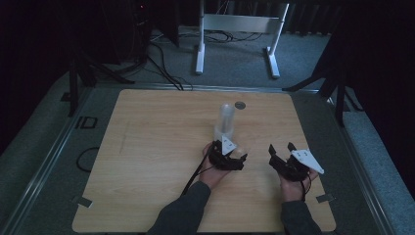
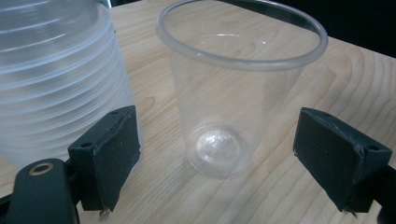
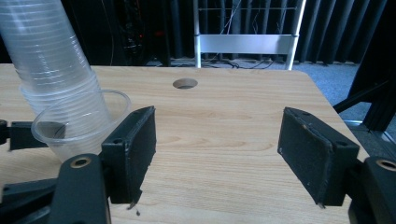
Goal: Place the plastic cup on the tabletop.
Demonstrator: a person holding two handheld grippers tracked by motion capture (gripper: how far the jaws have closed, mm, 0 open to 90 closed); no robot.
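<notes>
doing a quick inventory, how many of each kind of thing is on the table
stack of clear cups: 1
single clear cup: 1
left gripper and right gripper, both open: 2
total: 4 (cups inside the stack too many to count)

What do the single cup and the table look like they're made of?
Cup: likely thin clear plastic, glossy; the wood grain shows through its wall and the rim catches light. Table: pale wood or wood-look laminate, matte, with printed-looking grain lines; which one is unclear.
</notes>
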